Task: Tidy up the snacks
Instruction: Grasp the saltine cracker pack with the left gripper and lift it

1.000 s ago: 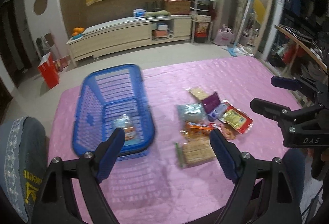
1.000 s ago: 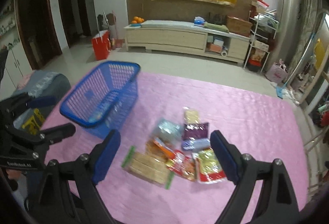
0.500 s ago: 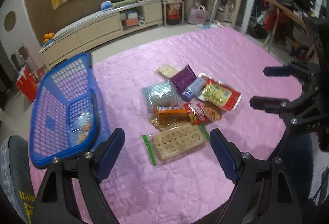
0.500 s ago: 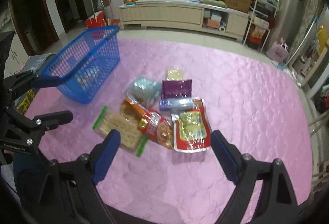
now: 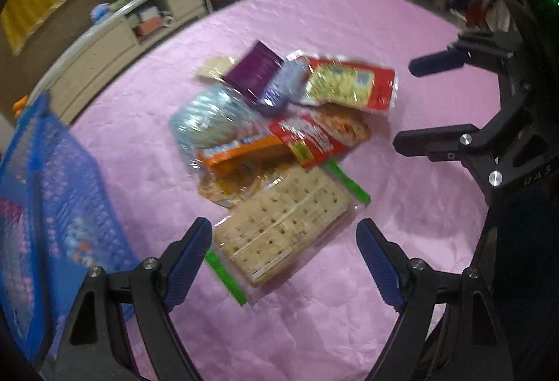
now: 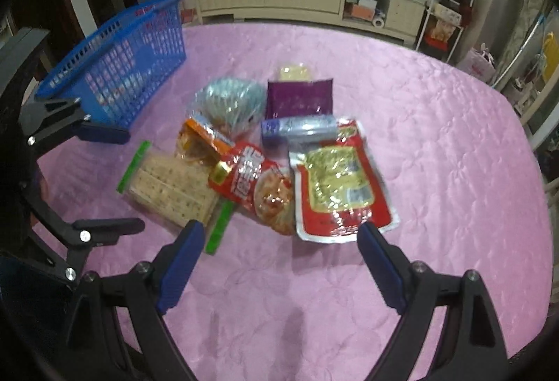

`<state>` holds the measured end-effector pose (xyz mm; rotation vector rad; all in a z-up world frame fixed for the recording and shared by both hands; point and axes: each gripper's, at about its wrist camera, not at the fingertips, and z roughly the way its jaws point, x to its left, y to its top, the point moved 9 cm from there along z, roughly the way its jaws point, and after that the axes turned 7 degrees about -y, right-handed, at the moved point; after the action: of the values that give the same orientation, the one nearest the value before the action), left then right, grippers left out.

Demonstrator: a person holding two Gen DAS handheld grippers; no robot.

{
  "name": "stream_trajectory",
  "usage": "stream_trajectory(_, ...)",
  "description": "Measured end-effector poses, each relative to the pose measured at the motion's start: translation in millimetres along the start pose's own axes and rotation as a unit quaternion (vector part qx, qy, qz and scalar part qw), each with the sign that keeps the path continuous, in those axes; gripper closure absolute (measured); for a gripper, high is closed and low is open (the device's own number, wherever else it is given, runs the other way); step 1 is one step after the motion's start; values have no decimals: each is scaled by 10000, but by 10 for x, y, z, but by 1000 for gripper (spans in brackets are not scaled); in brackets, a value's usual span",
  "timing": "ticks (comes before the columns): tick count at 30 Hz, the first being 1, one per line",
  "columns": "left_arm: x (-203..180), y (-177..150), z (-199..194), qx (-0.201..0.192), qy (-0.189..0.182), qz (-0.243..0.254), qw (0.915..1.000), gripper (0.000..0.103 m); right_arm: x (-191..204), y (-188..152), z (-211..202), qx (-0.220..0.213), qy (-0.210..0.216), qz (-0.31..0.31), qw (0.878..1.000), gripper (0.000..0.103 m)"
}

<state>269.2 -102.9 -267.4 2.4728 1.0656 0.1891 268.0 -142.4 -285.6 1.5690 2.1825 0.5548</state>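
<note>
Both of your grippers hang over the snack pile with fingers spread wide and nothing between them. The left gripper point(image 5: 283, 251) frames the clear pack of square crackers with green end strips point(image 5: 284, 224), which lies flat at the near edge of the pile on the pink quilted cover point(image 5: 401, 42). The right gripper point(image 6: 279, 251) sits just short of the red foil pouch with a yellow window point(image 6: 340, 180). The blue plastic mesh basket point(image 6: 115, 56) stands apart on the left, with at least one packet already visible through its mesh. Judging from this, take the cracker pack first: straddle its short width, not its length, and close gently so the crackers do not snap. The red-and-orange packet point(image 5: 314, 136) overlaps its far corner, so lift slowly or the pile will drag along.
</note>
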Motion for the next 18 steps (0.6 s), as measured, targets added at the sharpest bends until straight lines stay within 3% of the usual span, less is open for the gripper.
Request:
stream_trajectory(5,15,29,202,117,86,409,9991,20,-62,-11,71,-15,-48,151,9999,12)
stream_trajectory(9,10,40,358,357,-114,606,9975,20,-143,-36,122,47,4,235,9997,11)
stream_trajectory(18,6,-37,506,397,-322,398,9979,21,-191,-98,119,148,98,217,9996,11)
